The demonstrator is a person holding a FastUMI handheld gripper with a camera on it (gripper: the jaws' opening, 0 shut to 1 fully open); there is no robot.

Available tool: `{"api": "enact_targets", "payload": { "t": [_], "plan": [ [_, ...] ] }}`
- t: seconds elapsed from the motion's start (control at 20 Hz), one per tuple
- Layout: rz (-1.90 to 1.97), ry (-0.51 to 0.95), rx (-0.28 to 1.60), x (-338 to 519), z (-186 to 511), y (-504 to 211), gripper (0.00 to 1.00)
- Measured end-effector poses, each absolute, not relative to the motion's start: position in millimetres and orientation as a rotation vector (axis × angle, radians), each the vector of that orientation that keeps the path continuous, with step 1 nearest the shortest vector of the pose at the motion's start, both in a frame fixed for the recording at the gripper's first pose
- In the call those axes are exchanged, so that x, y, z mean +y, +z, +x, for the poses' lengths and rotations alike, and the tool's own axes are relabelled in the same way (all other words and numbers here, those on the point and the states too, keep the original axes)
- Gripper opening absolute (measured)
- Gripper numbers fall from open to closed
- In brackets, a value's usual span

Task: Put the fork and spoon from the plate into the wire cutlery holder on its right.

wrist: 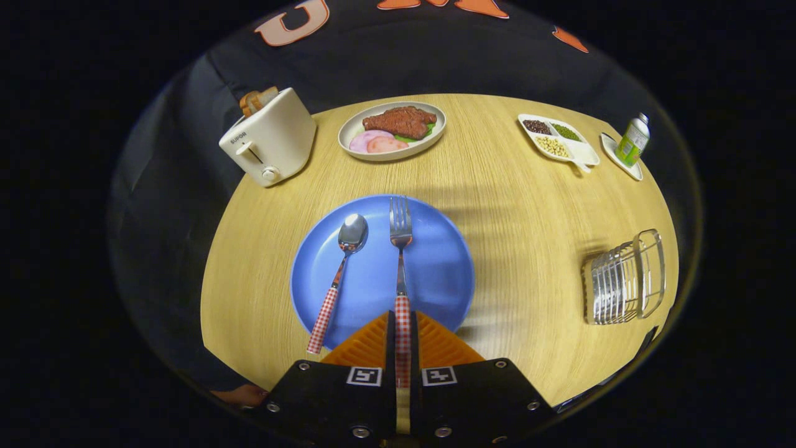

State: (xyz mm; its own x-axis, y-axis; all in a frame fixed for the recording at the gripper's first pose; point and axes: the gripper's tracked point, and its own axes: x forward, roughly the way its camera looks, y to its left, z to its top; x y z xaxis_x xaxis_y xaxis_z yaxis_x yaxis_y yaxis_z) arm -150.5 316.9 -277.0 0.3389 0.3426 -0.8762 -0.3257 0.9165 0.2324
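- The gripper (403, 333) has its fingers pressed onto the checked handle of the fork (401, 249), whose tines point ahead over the blue plate (435, 267)
- The spoon (339, 274) lies on the plate just left of the fork, handle toward the fingers
- The wire cutlery holder (624, 278) stands on the wooden table (528, 218) well to the right

We see the steel fork (401, 249) and spoon (341, 274), checked red-white handles, lying side by side on the blue plate (441, 261) at centre frame, fork handle between closed fingers (403, 336), wire cutlery holder (622, 280) at right.
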Motion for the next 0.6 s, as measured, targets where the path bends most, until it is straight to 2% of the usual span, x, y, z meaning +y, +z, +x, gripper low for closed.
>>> {"api": "enact_targets", "payload": {
  "t": [0.6],
  "plan": [
    [0.006, 0.352, 1.023, 187.6, -119.5, -196.4, 0.09]
  ]
}}
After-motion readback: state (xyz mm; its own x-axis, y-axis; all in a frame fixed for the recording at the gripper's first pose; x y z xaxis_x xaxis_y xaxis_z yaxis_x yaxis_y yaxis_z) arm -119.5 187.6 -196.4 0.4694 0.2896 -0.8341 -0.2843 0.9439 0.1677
